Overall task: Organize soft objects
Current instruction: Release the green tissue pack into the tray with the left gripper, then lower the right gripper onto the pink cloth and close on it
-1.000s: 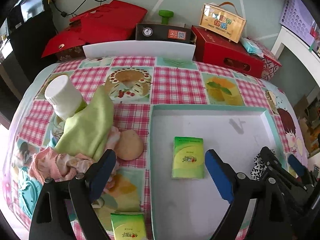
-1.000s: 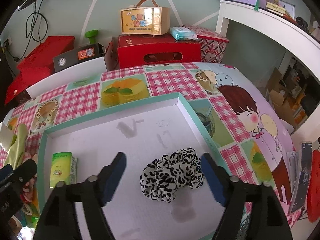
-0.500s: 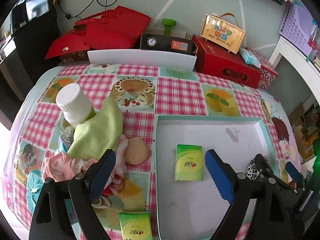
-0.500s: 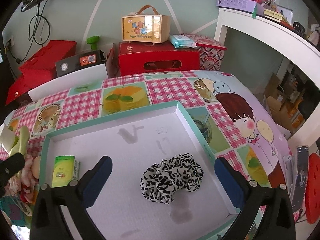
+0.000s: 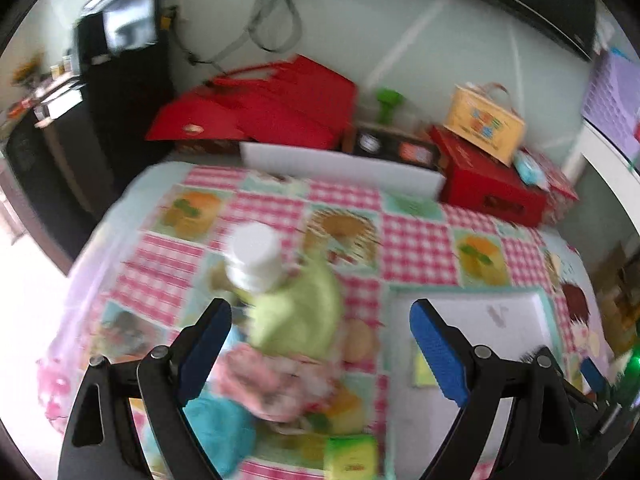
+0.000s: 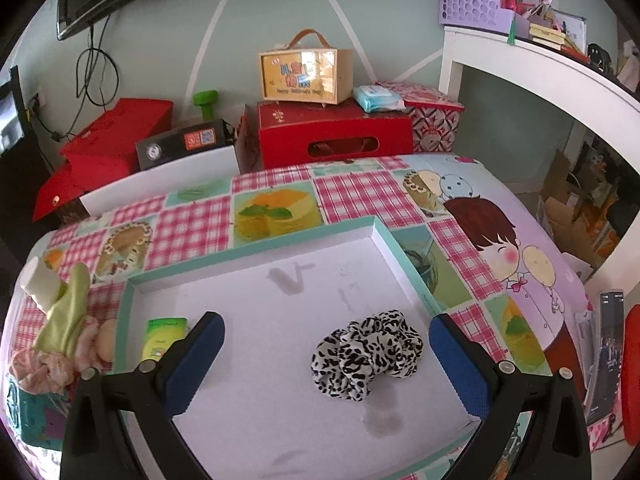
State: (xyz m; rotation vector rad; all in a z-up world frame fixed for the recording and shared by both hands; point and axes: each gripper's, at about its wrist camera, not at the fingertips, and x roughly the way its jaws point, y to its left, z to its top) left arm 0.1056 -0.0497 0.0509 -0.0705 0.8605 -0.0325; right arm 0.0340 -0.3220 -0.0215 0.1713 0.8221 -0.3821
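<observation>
Right gripper (image 6: 326, 354): jaws wide apart, empty. The leopard-print scrunchie (image 6: 366, 354) lies on the tray floor just beyond and between the pads, nothing pressing on it. It sits near the tray's (image 6: 404, 264) right wall, long axis running left-right across the jaw gap. It looks placed.

Left gripper (image 5: 320, 354): jaws also apart, empty, view motion-blurred. Straight ahead of it, off the tray's left wall, is the unsorted pile on the tablecloth (image 5: 416, 240): pink fabric (image 5: 272, 376) nearest, green cloth (image 5: 300, 316) draped behind it against the white-capped bottle (image 5: 256, 258), a round tan puff (image 5: 360, 338) toward the tray. A teal item (image 5: 216, 428) lies at the near left edge; too blurred to identify.

Likely next pick is from that pile, and the left hand is clearly the nearer one.

Count: one scrunchie and one green tissue pack (image 6: 164, 336) in the tray, by its left wall. A second tissue pack (image 5: 350, 458) lies outside at the near edge. One bottle.
</observation>
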